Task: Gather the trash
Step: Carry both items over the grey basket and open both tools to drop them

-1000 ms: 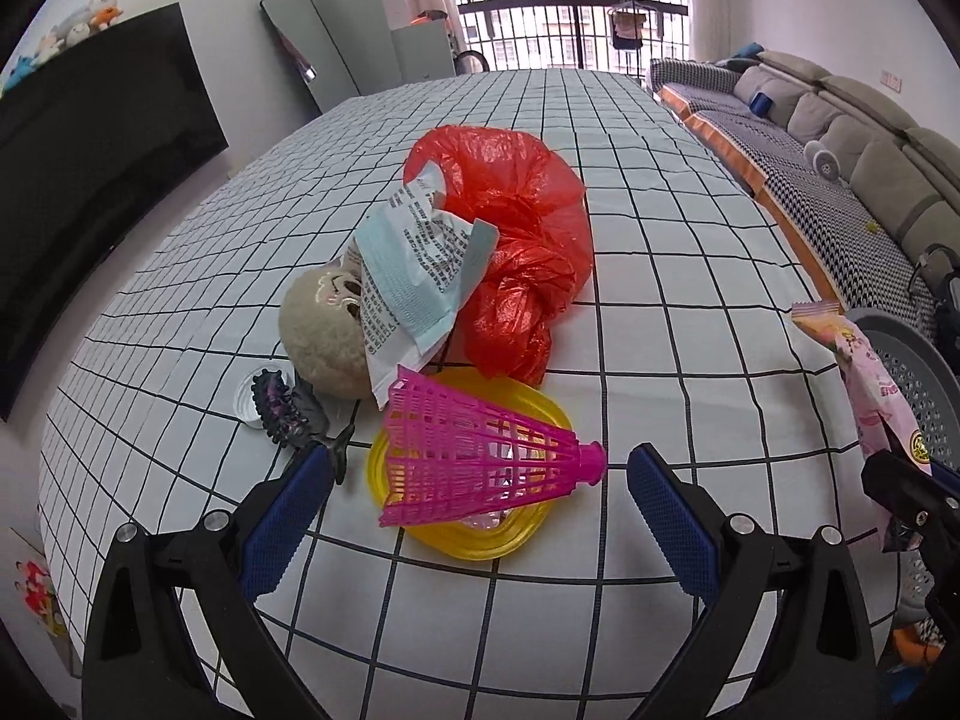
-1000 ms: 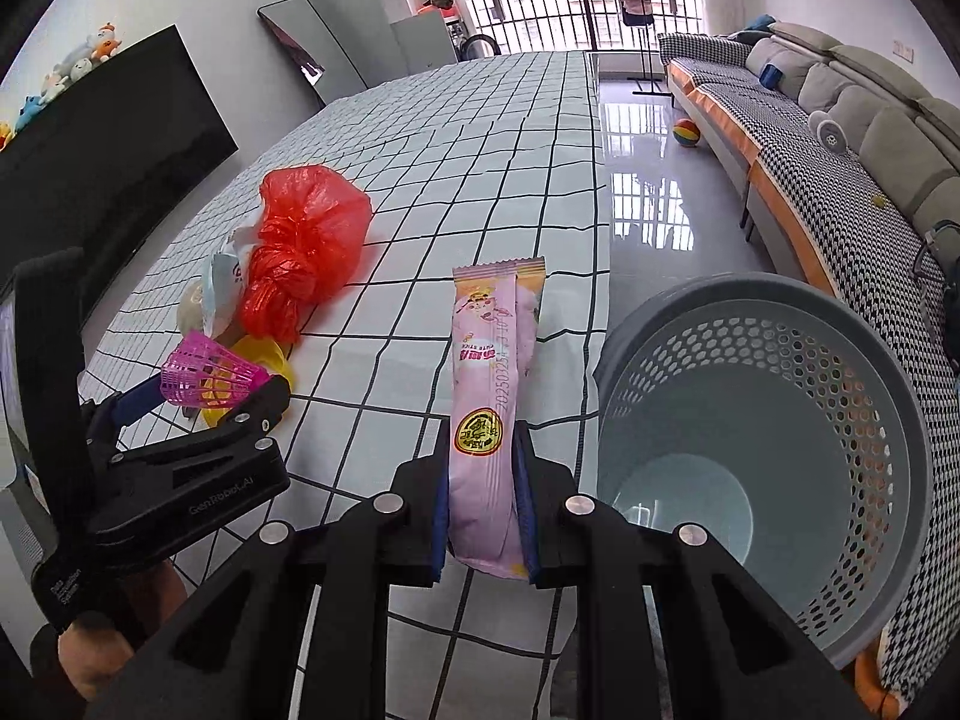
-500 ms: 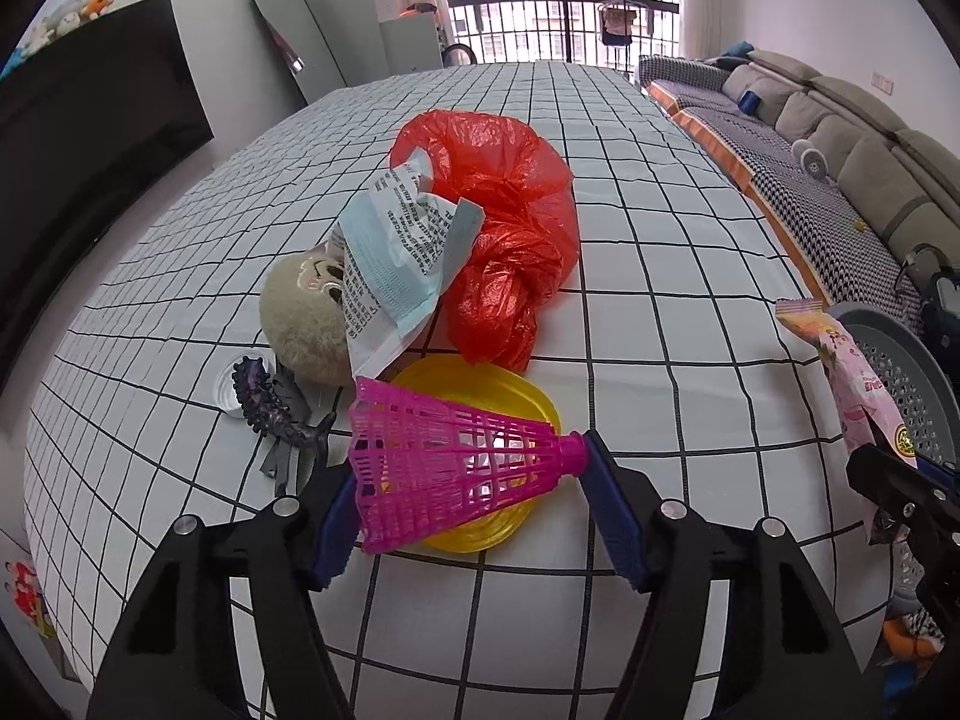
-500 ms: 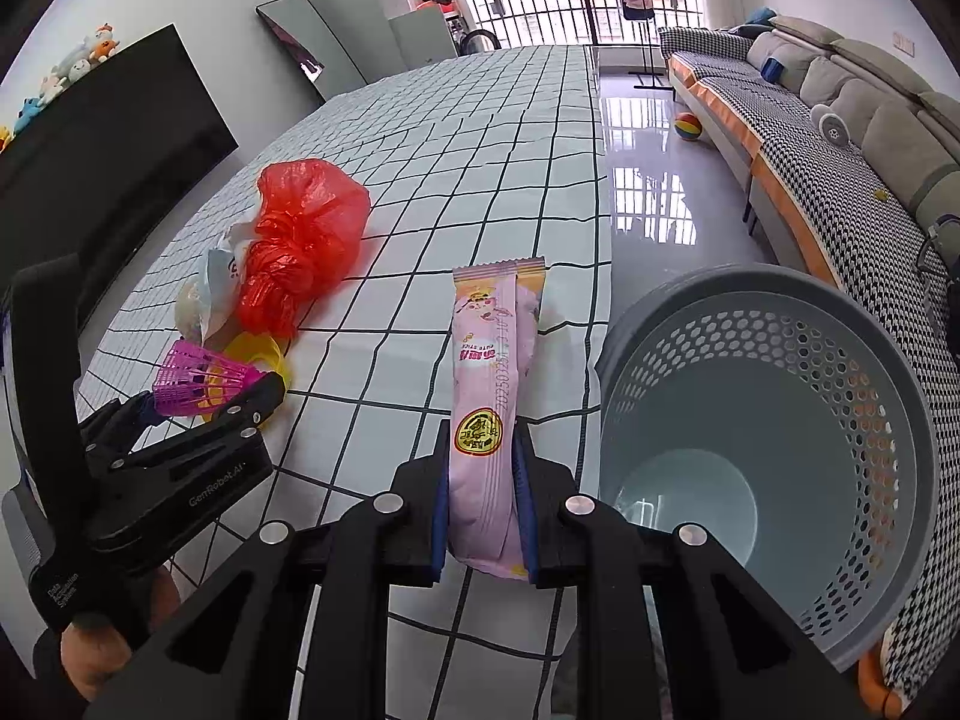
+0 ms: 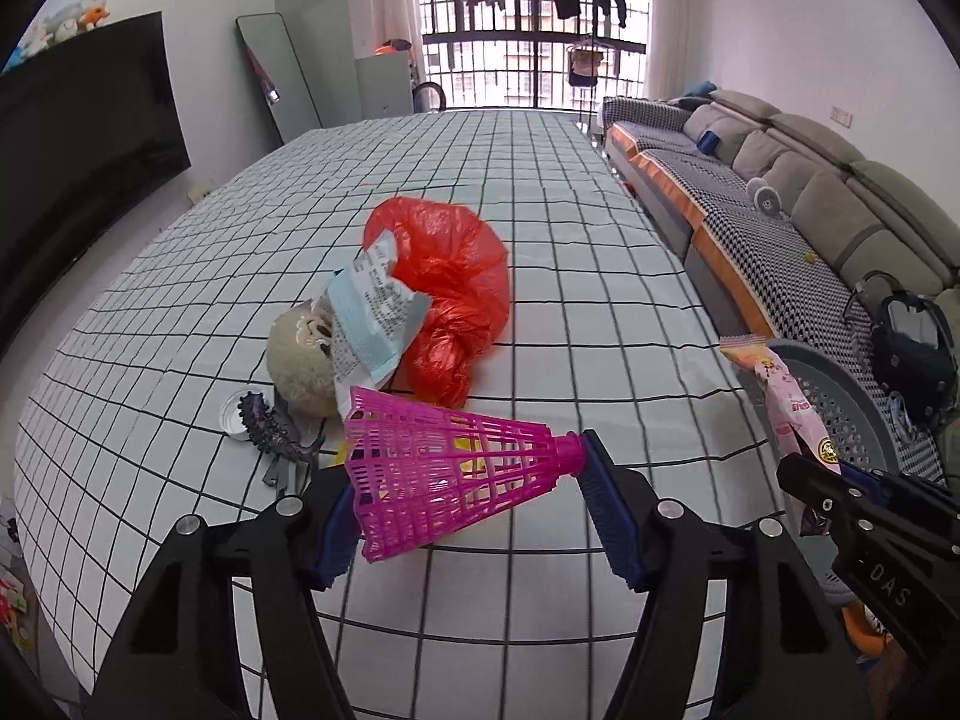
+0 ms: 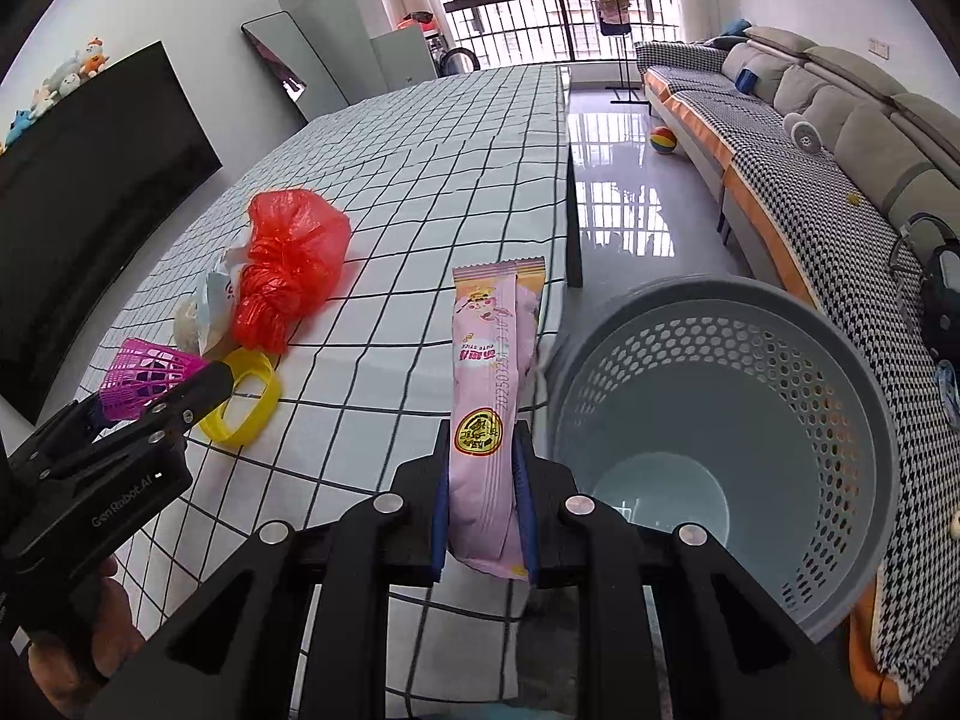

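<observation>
**Both hands loaded beside the basket**

Our left hand-held gripper point(image 5: 465, 501) clamps the pink plastic shuttlecock point(image 5: 444, 474) end to end, raised clear of the checked worktop point(image 5: 540, 240) and the yellow ring point(image 6: 243, 399). Our right hand-held gripper point(image 6: 483, 501) is closed on the pink snack wrapper point(image 6: 489, 396), upright, with the grey perforated basket point(image 6: 852, 396) at its three o'clock. At the shuttlecock's twelve o'clock lies the red plastic bag point(image 5: 447, 291).
</observation>
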`<state>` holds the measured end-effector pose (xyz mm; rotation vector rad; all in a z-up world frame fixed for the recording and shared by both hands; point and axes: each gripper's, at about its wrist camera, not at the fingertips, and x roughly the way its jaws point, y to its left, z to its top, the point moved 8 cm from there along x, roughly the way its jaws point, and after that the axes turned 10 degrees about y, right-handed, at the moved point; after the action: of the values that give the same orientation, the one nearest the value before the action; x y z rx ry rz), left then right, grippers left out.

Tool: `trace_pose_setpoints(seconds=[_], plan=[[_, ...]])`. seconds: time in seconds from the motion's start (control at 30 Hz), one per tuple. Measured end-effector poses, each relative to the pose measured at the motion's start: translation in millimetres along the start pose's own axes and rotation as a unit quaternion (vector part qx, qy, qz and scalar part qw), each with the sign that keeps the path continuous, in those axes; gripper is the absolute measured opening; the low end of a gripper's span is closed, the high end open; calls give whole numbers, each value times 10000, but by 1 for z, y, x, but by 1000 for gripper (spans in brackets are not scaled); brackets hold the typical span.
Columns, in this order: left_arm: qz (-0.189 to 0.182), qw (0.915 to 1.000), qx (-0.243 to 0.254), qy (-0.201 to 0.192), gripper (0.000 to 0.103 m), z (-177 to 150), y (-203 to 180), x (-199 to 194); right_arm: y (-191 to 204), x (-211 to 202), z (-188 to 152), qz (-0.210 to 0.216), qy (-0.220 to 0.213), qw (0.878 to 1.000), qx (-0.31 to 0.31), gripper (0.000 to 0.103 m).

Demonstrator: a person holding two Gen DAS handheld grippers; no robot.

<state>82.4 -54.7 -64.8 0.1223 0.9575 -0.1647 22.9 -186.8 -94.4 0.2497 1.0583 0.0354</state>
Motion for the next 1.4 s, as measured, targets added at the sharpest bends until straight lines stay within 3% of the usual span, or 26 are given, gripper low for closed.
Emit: trace_pose_setpoints(seconds=[0.4, 0.6, 0.97, 1.07, 1.2, 1.4], plan=[[-754, 9945, 727, 37, 64, 6, -131, -5, -117, -32, -22, -682, -92, 9952, 699, 18], [-906, 9896, 1075, 299, 64, -6, -182, 16, -160, -24, -36, -696, 116, 9931, 938, 18], [-835, 9871, 1227, 600, 69, -11, -204, 43, -181, -4, -36, -527, 284, 9927, 1046, 18], [-837, 9874, 1210, 591, 77, -11, -204, 42, -183, -5, -36, -533, 232, 9926, 1062, 27], [-838, 9877, 1184, 581, 81, -12, -202, 41, -184, -12, -34, -571, 91, 9924, 1087, 46], [-843, 9879, 1176, 564, 81, -13, -202, 39, -189, -15, -37, -614, 65, 9917, 1130, 46]])
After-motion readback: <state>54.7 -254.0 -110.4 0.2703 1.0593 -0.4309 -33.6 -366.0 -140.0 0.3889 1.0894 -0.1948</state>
